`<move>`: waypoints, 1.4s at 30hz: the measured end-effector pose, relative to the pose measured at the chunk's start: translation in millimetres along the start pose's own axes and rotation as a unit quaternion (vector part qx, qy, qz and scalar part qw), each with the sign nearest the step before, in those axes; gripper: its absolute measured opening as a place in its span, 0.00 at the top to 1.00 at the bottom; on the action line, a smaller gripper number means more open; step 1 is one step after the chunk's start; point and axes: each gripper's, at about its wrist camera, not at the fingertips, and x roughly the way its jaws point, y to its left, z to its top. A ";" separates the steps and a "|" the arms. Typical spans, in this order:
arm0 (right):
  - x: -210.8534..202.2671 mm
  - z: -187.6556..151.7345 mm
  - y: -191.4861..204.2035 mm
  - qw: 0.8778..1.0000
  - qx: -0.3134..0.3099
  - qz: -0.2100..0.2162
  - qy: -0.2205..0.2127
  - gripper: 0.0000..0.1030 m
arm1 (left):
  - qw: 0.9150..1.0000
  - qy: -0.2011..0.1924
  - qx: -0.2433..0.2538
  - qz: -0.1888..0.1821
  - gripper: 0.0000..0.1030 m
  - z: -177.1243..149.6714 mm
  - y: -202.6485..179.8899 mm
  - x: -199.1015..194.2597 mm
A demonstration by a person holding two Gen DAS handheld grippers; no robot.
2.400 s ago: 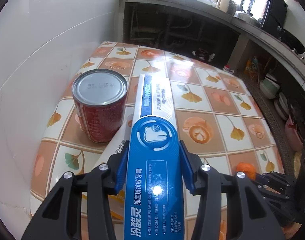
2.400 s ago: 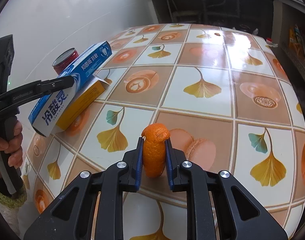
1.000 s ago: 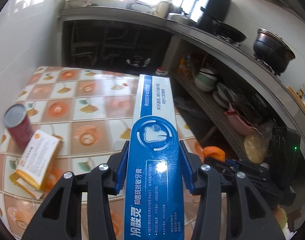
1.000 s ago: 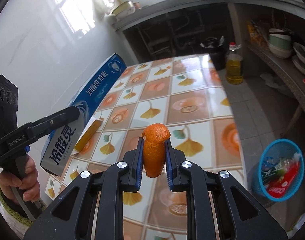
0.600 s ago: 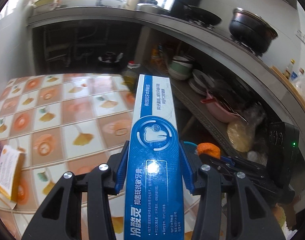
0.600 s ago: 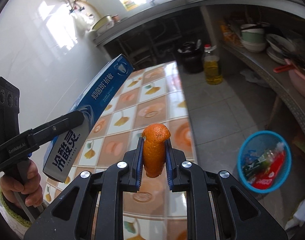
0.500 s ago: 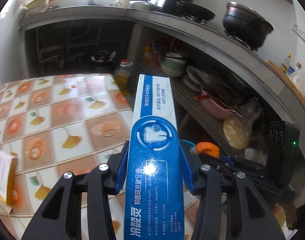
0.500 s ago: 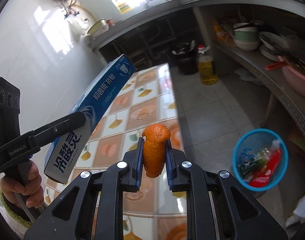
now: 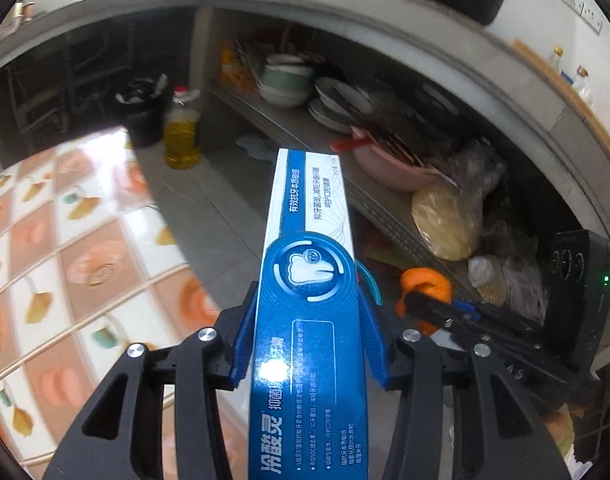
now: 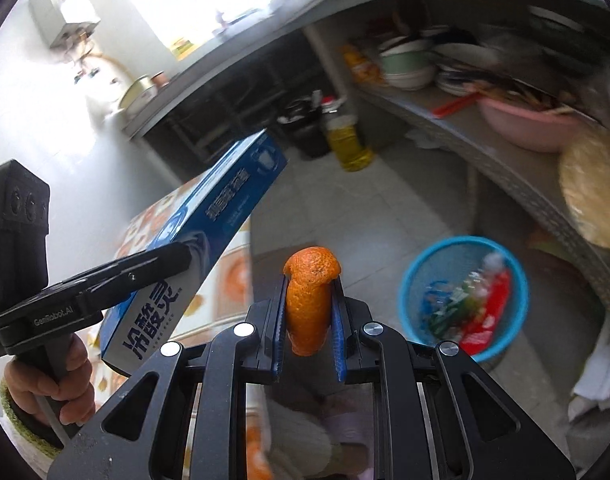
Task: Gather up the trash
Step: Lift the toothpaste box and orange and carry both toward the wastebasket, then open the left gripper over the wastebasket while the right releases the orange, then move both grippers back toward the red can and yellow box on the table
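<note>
Gripping a toothpaste box (image 9: pixel 309 320) — left jaws; right jaws pinch orange peel (image 10: pixel 311 300).

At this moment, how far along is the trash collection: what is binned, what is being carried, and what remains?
Done: the blue waste basket on the floor already holds wrappers. In hand: the left hand-held gripper is shut on a blue toothpaste box, and the right hand-held gripper is shut on a piece of orange peel. Left: both pieces still have to be dropped into the basket. Any trash left on the table is not in view.
</note>
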 end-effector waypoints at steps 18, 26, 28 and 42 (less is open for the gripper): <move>88.7 -32.3 -156.4 0.974 0.176 -0.075 0.122 0.83 | 0.969 0.245 -0.043 -0.016 0.56 8.3 -27.9 225.2; 156.6 -29.5 -186.4 0.961 0.183 -0.124 0.166 0.62 | 0.962 0.267 -0.047 0.012 0.50 19.3 -45.4 292.9; 163.5 -34.9 -192.9 0.958 0.183 -0.143 0.169 0.56 | 0.962 0.266 -0.051 0.018 0.44 18.9 -43.7 294.2; 88.6 -55.1 -159.2 0.967 0.180 -0.133 0.124 0.51 | 0.980 0.191 -0.044 -0.017 0.33 27.4 -30.3 191.1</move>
